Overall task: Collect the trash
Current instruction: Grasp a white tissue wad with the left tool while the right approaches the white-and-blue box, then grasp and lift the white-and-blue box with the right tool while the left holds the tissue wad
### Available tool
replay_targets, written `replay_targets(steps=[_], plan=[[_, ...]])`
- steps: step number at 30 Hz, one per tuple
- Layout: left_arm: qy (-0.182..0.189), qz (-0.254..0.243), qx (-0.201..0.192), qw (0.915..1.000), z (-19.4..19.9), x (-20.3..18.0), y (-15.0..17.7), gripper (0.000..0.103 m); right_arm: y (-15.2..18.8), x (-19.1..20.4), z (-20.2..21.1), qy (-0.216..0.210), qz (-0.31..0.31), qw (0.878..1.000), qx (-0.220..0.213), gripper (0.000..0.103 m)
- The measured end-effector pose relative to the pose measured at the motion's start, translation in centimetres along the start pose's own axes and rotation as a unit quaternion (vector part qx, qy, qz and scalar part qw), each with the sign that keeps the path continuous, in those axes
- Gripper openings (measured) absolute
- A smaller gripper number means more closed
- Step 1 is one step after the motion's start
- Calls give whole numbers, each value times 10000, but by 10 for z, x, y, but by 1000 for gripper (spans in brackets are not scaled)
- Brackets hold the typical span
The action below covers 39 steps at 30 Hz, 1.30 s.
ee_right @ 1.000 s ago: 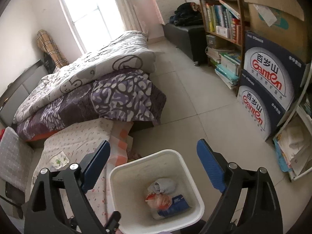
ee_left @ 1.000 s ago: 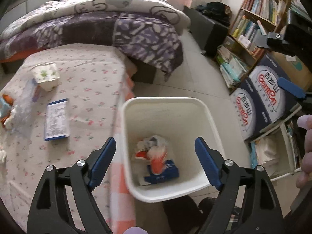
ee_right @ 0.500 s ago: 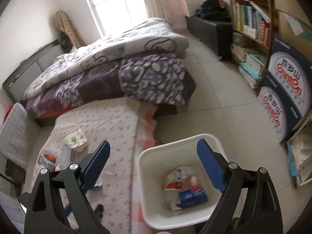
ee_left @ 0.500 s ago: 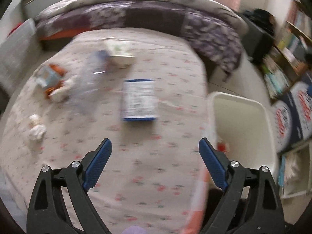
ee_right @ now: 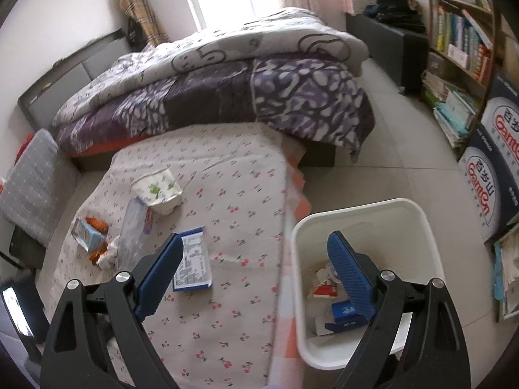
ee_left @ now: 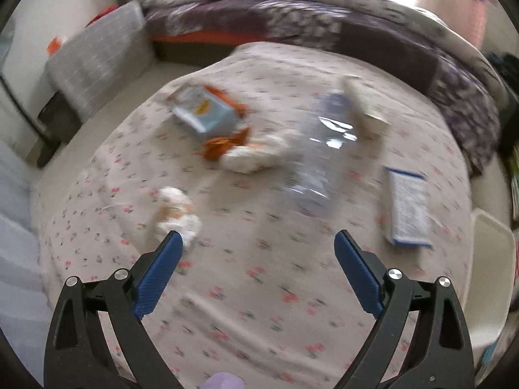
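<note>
The left tool [ee_left: 256, 243] hangs over the tabletop with the flowered cloth [ee_left: 259, 291]. Its blue jaws have just been opening and now stand wide, with nothing between them. The right tool [ee_right: 254, 243] is spread wide too and holds nothing.

Going left to right in the left view, the trash lies like this. A small crumpled white paper wad [ee_left: 176, 215] sits just by the left jaw tip. Farther back is a light blue little carton [ee_left: 204, 115] with an orange wrapper [ee_left: 223, 144] and a white tissue lump [ee_left: 249, 159] beside it. Next comes a clear crushed plastic bottle [ee_left: 321, 152], then a white paper cup [ee_left: 366, 107] lying on its side. A flat blue and white box [ee_left: 408, 207] lies near the right edge of the cloth. The white plastic bin [ee_right: 363, 223] stands on the floor right beside that edge, and some trash is in it already.

The step in hand looks like reaching for the next piece. The paper wad is closest, so I think the left tool needs to dip down, put a jaw on each side of it and squeeze.

There is plenty of bare cloth in front of the tools. The picture is blurry, so small gaps are hard to tell. The carry to the bin has to clear the tabletop edge and the bin's rim.
</note>
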<state>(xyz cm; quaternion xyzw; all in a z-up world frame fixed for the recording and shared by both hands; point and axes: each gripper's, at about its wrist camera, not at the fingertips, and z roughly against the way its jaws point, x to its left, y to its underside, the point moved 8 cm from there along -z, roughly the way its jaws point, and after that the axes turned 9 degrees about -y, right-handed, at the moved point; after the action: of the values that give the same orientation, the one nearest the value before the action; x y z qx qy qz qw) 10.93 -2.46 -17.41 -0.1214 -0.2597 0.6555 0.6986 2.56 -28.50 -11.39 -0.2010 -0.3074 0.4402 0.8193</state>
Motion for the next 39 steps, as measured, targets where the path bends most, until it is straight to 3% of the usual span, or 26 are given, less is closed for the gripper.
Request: replay_targets(steps=[4,9,11,13,17,22,39], plan=[[-127,484,314,9983,-30,38,-10,91,7,13,-17,21,137,9997,192,88],[119,904,741,9931,-65,60,-9,87,18,25,-42,63,267,9986,456,88],[262,936,846,9917,-73,63,-8,79,22,29,-53,96,321,9977,581,88],[425,911,896,9909,-79,62,-9,61,27,33,-66,124,363,9966,734,88],[350,738,976,9919,-91,64,-6,57,37,37,-90,164,444,9938,1006,88],[364,675,1081,9912,-100,72,0,32,47,45,-116,211,709,9895,1244,88],[780,918,644,9906,-60,90,-22,31,57,62,-167,-48,910,9860,1397,85]])
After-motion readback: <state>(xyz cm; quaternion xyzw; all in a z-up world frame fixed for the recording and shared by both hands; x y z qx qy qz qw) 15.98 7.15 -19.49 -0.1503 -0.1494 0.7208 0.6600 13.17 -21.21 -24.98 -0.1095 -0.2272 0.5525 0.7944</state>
